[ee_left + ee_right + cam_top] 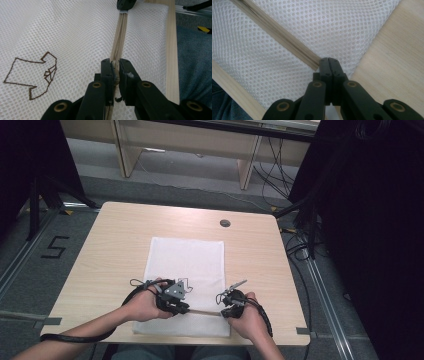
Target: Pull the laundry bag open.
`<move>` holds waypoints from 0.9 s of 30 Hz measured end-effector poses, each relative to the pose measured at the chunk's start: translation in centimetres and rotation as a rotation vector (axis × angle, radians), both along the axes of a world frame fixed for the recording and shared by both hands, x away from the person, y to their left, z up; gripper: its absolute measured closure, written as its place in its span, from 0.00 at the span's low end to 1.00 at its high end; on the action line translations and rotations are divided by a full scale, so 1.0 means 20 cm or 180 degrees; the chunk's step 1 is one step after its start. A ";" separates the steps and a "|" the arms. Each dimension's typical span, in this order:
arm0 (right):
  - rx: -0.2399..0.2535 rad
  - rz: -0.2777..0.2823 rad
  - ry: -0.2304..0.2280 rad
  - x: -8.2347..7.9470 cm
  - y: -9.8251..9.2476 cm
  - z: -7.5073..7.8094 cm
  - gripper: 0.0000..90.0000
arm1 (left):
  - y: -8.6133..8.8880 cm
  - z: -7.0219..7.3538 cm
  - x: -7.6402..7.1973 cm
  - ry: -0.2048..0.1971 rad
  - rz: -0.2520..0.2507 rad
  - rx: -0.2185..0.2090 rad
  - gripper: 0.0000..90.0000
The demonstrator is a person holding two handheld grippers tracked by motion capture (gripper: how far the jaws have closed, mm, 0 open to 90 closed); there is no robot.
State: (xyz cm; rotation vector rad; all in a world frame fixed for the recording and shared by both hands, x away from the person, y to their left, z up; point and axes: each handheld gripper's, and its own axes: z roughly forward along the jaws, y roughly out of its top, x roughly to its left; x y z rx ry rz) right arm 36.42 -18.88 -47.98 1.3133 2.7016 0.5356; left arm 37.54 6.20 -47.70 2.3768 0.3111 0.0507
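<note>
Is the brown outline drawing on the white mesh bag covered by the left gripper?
No, in the left gripper view the brown drawing lies bare on the mesh bag, apart from the left gripper, which clamps the zipper.

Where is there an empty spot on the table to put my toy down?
The table has bare wood left of the white mesh bag, right of it, and along the far edge near the round hole. The near edge is crowded: left gripper and right gripper pinch the bag's zipper.

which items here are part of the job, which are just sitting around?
In the job:
- white mesh bag
- beige zipper
- left gripper, jaws on the zipper pull
- right gripper, pinching the zipper's end

Lying about:
- table's grommet hole
- floor cables
</note>
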 end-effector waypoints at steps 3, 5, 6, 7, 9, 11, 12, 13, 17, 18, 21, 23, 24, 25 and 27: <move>0.0018 0.0053 -0.0020 0.01 -0.01 0.00 1.00 | 0.01 0.00 0.00 0.0021 0.0043 -0.0030 0.91; 0.0023 0.0048 -0.0013 0.01 -0.01 -0.01 1.00 | 0.02 0.01 0.00 -0.0016 0.0012 -0.0004 0.91; 0.0033 0.0051 -0.0002 0.01 -0.01 -0.01 1.00 | 0.03 0.00 0.00 0.0022 0.0055 -0.0037 0.91; 0.0051 0.0032 -0.0018 0.01 -0.01 -0.01 1.00 | 0.03 0.00 0.00 0.0014 0.0025 -0.0047 0.91; 0.0046 0.0030 -0.0003 0.00 -0.01 0.00 1.00 | 0.04 0.00 0.00 -0.0023 0.0010 0.0030 0.91; 0.0048 -0.0017 0.0054 0.00 0.00 0.00 1.00 | 0.03 0.00 -0.01 0.0012 0.0042 -0.0042 0.91; 0.0046 -0.0004 0.0039 0.00 0.00 0.00 1.00 | 0.04 0.01 -0.01 -0.0018 0.0017 -0.0015 0.91; 0.0033 0.0094 -0.0035 0.01 -0.01 -0.01 1.00 | 0.04 0.01 -0.01 0.0005 0.0057 -0.0041 0.91; 0.0037 0.0060 -0.0026 0.01 -0.01 0.00 1.00 | 0.05 0.01 0.00 0.0043 0.0080 -0.0054 0.91; 0.0064 0.0019 -0.0014 0.00 0.00 -0.01 1.00 | 0.05 0.01 0.00 0.0040 0.0072 -0.0061 0.91; 0.0042 0.0061 -0.0022 0.01 -0.01 0.00 1.00 | 0.06 0.01 0.00 -0.0003 0.0031 -0.0015 0.91; 0.0047 0.0093 -0.0025 0.01 -0.01 -0.01 1.00 | 0.06 0.01 0.00 0.0001 0.0049 -0.0030 0.91; 0.0052 0.0084 -0.0022 0.01 -0.01 -0.01 1.00 | 0.07 0.01 0.00 0.0029 0.0078 -0.0082 0.91; 0.0059 0.0053 -0.0014 0.01 -0.01 0.00 1.00 | 0.08 0.01 0.00 -0.0004 0.0072 -0.0054 0.91; 0.0064 0.0052 -0.0014 0.01 -0.01 0.00 1.00 | 0.08 0.01 0.00 0.0005 0.0066 -0.0072 0.91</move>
